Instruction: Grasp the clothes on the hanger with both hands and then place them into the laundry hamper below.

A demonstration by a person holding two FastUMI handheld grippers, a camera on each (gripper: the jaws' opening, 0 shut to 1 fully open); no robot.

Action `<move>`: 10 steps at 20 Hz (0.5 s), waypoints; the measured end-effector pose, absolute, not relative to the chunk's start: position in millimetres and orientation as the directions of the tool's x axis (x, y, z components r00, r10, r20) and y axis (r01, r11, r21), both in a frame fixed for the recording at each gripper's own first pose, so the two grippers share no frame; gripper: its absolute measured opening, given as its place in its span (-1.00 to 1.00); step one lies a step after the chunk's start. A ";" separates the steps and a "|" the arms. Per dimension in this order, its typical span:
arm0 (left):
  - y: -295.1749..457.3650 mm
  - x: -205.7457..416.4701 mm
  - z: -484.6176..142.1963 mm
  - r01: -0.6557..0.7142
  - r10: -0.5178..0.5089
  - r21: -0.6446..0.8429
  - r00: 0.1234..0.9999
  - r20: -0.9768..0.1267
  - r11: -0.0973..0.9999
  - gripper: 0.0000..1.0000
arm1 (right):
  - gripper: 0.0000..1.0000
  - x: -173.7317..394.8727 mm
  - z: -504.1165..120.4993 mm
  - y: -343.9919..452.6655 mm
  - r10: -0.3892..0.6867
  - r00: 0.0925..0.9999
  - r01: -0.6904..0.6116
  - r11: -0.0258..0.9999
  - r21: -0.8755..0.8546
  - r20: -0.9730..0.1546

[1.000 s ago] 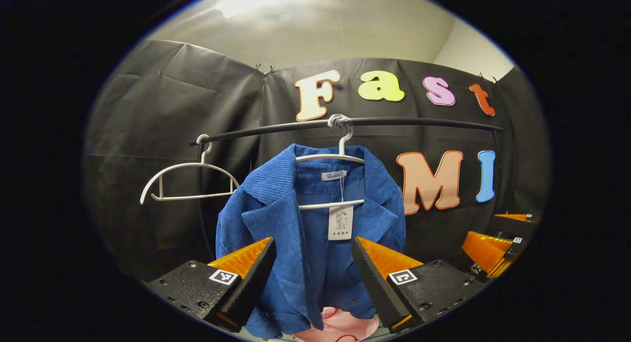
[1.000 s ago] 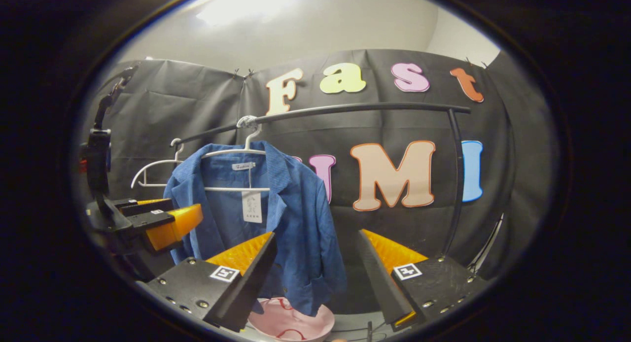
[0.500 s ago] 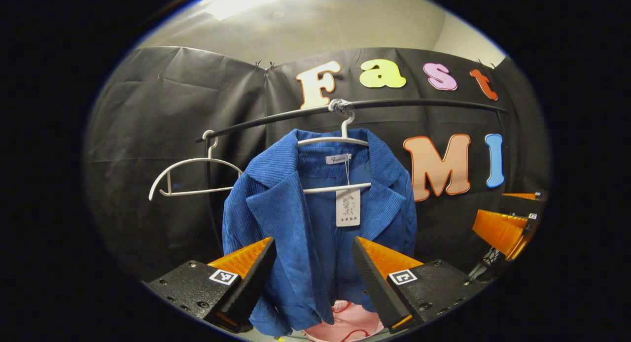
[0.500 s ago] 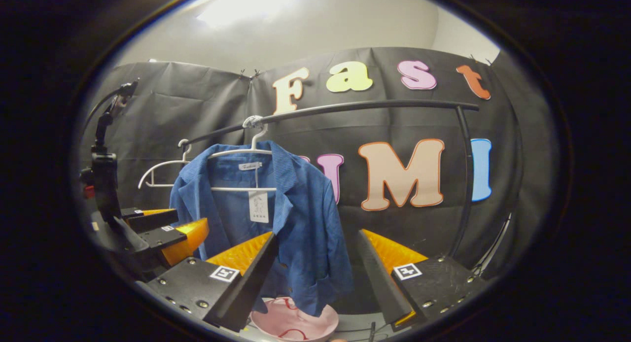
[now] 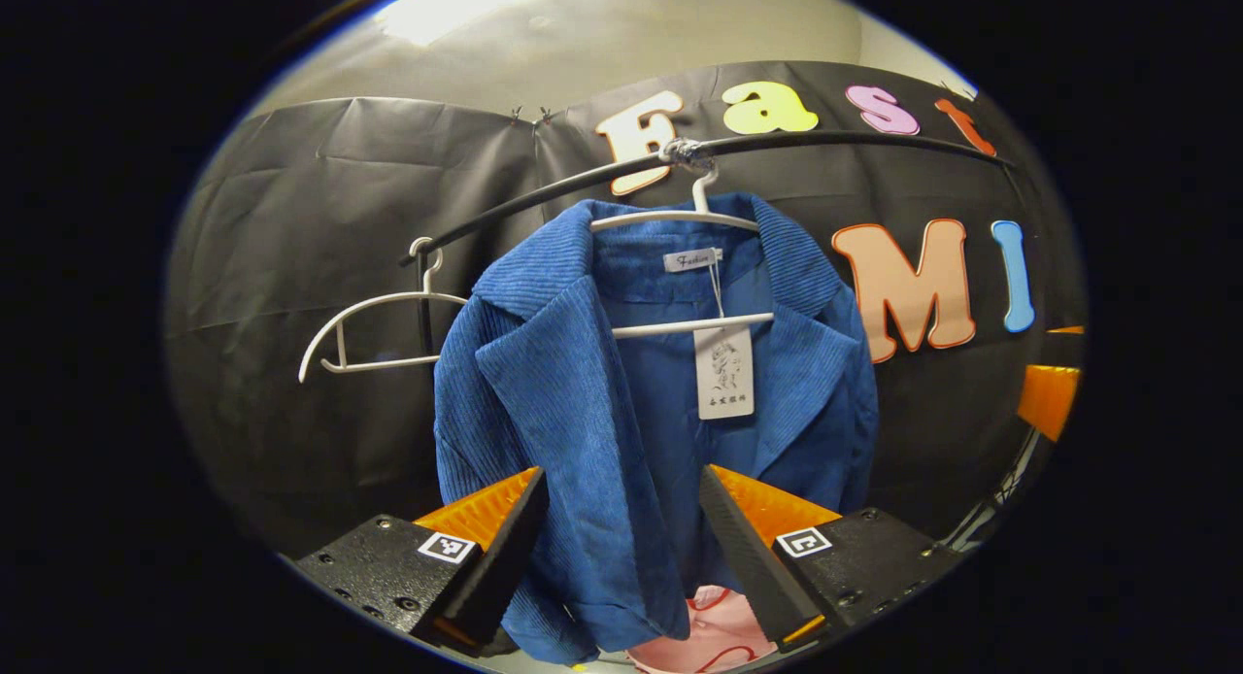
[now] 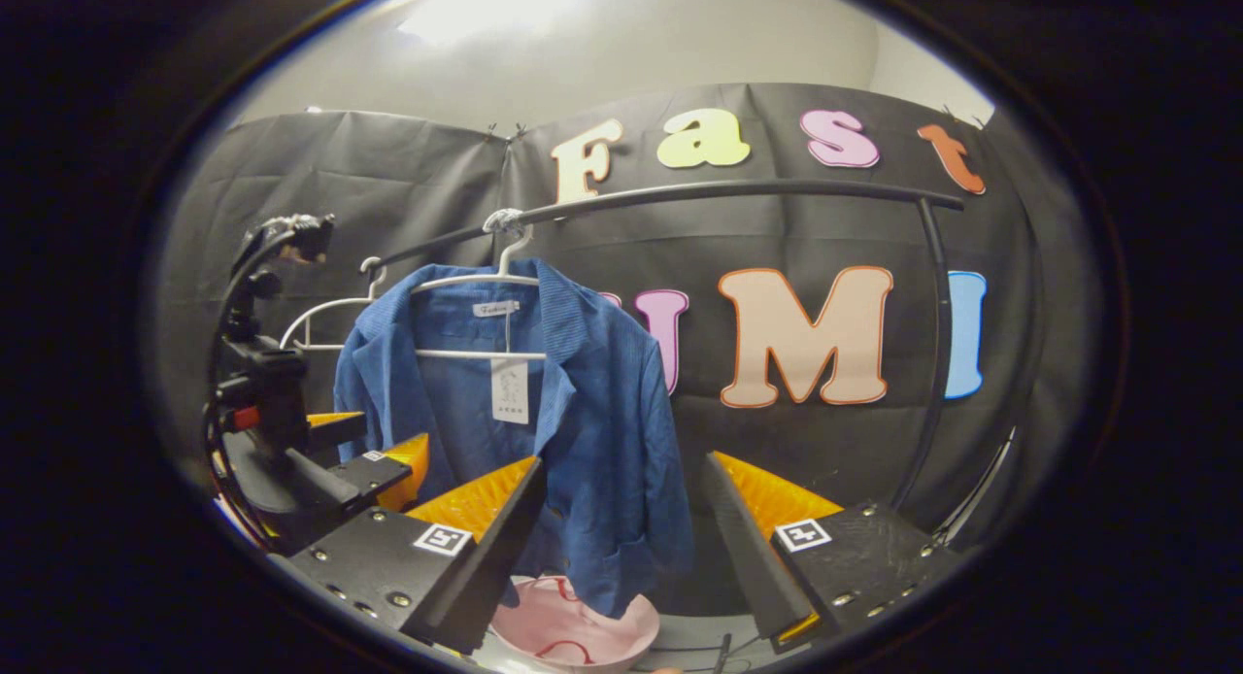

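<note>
Blue corduroy jacket (image 5: 621, 412) is hanging on a white wire hanger (image 5: 680, 218) hooked over the black curved rail (image 5: 544, 193), with a white paper tag (image 5: 724, 371) dangling at the collar opening. In the right gripper view the same jacket (image 6: 583, 412) sits left of centre, on its hanger (image 6: 486, 278) under the rail (image 6: 728, 190).

Left tool (image 5: 621, 548) is spread wide, holding nothing. The jacket's front panel hangs right between its fingers, and I can't tell if either one actually touches the cloth. From the right gripper view you see that left tool (image 6: 374, 460) farther off at the left, just beside the jacket's left sleeve edge.

Right tool (image 6: 621, 548) is also released and wide apart, with the jacket's lower right hem showing between its fingers but farther back. In the left gripper view a bit of the right tool (image 5: 1049, 397) peeks in at the far right edge.

Second white wire hanger (image 5: 374, 334) hangs bare on the rail's left end. Below the jacket's hem there's a pink round hamper (image 6: 573, 630), its rim also seen between the left tool's fingers (image 5: 704, 640).
</note>
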State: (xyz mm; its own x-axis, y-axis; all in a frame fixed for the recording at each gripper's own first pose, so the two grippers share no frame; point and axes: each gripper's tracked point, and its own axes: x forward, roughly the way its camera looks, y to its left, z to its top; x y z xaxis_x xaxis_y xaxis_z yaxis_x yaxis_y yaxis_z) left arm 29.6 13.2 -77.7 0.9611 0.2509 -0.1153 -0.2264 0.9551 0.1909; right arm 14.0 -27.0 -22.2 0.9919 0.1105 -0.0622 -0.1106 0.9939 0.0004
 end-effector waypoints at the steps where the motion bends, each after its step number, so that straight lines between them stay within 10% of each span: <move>1: 15.6 34.8 -79.9 -0.236 0.260 0.187 0.959 -0.115 0.954 0.99 | 0.94 15.5 -22.3 -28.3 0.110 0.992 -0.110 0.994 -0.003 -0.064; 6: 28.2 50.0 -85.5 -0.268 0.289 0.174 0.951 -0.109 0.947 0.80 | 0.94 28.1 -23.1 -22.6 0.130 0.989 -0.130 0.991 -0.006 -0.068; 9: 38.8 54.0 -86.4 -0.287 0.309 0.177 0.945 -0.111 0.941 -0.19 | 0.94 37.7 -25.4 -10.9 0.157 0.985 -0.158 0.988 0.001 -0.070; 10: 40.4 54.7 -87.0 -0.282 0.304 0.174 0.946 -0.116 0.944 -0.23 | 0.96 41.3 -26.3 -5.3 0.168 0.983 -0.168 0.986 0.004 -0.072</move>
